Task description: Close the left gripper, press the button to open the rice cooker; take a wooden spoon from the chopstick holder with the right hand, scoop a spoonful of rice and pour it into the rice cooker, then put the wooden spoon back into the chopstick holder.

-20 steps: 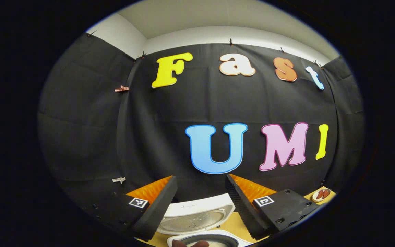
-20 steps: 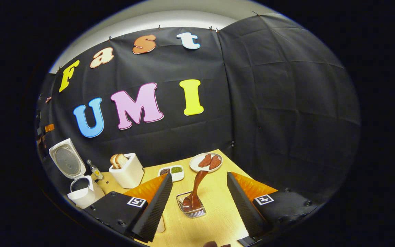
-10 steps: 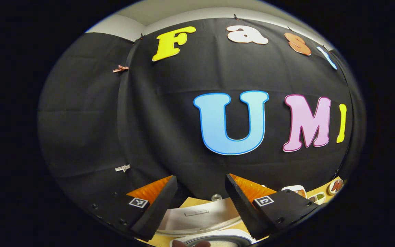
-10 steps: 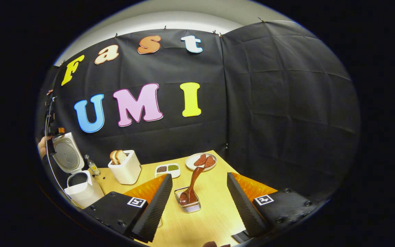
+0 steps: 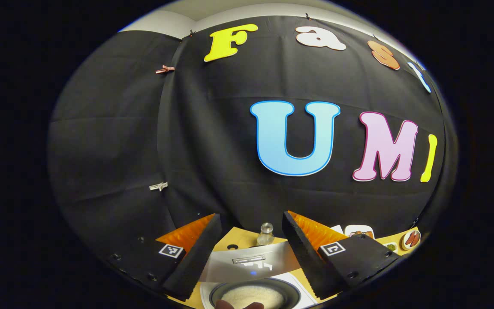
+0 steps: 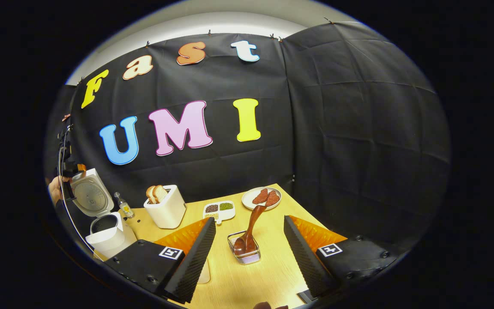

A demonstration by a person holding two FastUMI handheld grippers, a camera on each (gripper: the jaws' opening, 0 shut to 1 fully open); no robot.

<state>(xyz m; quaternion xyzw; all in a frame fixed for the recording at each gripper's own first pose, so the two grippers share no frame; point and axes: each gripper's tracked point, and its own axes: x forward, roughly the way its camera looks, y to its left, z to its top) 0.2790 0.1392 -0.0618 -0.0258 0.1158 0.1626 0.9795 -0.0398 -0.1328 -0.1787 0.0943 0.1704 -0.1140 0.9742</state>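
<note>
While the left gripper hangs above the open rice cooker with its fingers spread wide and nothing between them, the cooker's raised lid stands just beyond the fingertips and the dark inner pot, with white rice in its bottom, lies below and between the two fingers. A small glass bottle stands on the wooden table past the lid, in the gap between the fingers. The right gripper is likewise wide apart and holds nothing; between its fingers, a little ahead of the tips, sits the wire chopstick holder with the wooden spoon standing in it, handle leaning up and away. Beyond the left finger are a white toaster with bread slices, a small divided dish and, farther to that side, the rice cooker with its lid up. Beyond the spoon lies a plate with reddish slices.
</note>
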